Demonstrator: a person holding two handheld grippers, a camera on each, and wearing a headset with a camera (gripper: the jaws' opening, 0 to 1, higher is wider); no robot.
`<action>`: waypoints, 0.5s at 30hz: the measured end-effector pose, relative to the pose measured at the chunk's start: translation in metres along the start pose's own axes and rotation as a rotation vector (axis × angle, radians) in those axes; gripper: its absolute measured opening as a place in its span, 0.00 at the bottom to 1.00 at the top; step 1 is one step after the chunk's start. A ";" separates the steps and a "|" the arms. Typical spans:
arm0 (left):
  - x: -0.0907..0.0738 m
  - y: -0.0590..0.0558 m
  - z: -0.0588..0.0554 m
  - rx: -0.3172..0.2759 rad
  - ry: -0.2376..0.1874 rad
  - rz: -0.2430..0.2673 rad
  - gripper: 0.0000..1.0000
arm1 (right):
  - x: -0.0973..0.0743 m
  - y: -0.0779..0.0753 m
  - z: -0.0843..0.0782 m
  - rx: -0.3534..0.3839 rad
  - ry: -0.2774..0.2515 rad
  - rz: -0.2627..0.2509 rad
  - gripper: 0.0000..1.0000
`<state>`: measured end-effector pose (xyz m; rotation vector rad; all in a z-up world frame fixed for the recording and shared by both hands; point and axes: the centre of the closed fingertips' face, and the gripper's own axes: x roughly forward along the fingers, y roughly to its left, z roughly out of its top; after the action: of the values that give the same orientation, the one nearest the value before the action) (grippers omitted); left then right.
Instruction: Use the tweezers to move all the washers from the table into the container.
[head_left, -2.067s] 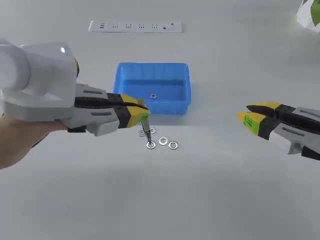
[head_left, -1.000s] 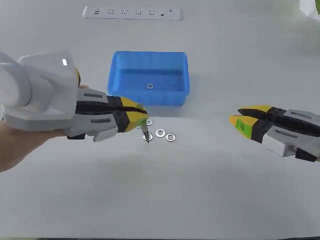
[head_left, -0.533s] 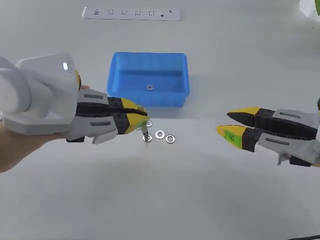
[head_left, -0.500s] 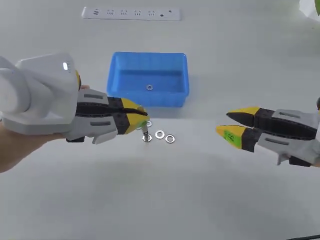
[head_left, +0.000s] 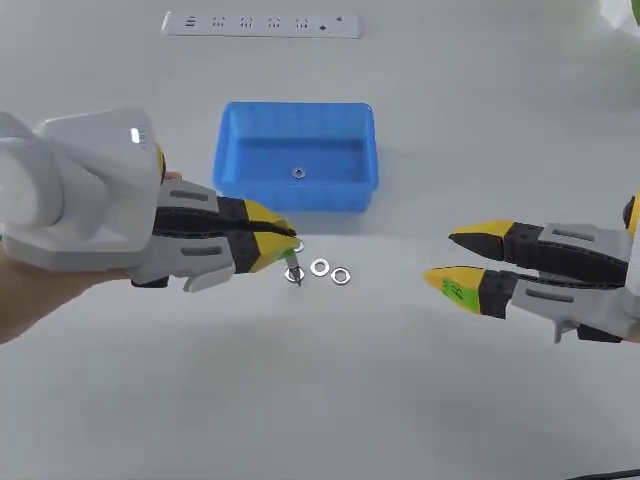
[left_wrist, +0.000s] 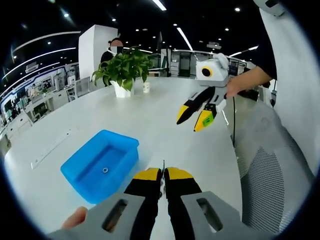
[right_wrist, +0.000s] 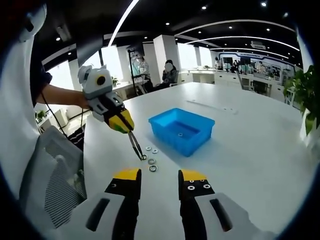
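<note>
Right gripper (head_left: 440, 258): jaws now spread wider than a second ago, well apart from the work. Washers (head_left: 319, 268): clustered on table (head_left: 320, 400), near blue container (head_left: 295, 112). Tweezers (head_left: 292, 264): pinched in left gripper (head_left: 288, 240), tips at leftmost washer. Likely best to nip the rim firmly and lift straight.

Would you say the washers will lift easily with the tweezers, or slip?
The washers look thin, flat and shiny, so they probably slip in the tweezers. Lying flat on the smooth table, they likely slide rather than roll.
</note>
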<state>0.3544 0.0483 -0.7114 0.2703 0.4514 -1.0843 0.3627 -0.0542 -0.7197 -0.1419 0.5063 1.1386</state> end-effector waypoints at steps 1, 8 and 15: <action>0.000 0.000 0.000 0.000 0.000 0.001 0.07 | 0.001 0.001 0.002 -0.003 -0.003 0.007 0.31; 0.004 -0.005 0.002 0.015 0.008 -0.014 0.07 | 0.023 0.016 0.008 -0.072 0.021 0.105 0.32; 0.003 -0.007 0.001 0.013 0.008 -0.022 0.07 | 0.069 0.043 0.005 -0.209 0.092 0.251 0.32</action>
<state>0.3498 0.0427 -0.7121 0.2821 0.4553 -1.1079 0.3480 0.0236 -0.7402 -0.3197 0.4949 1.4357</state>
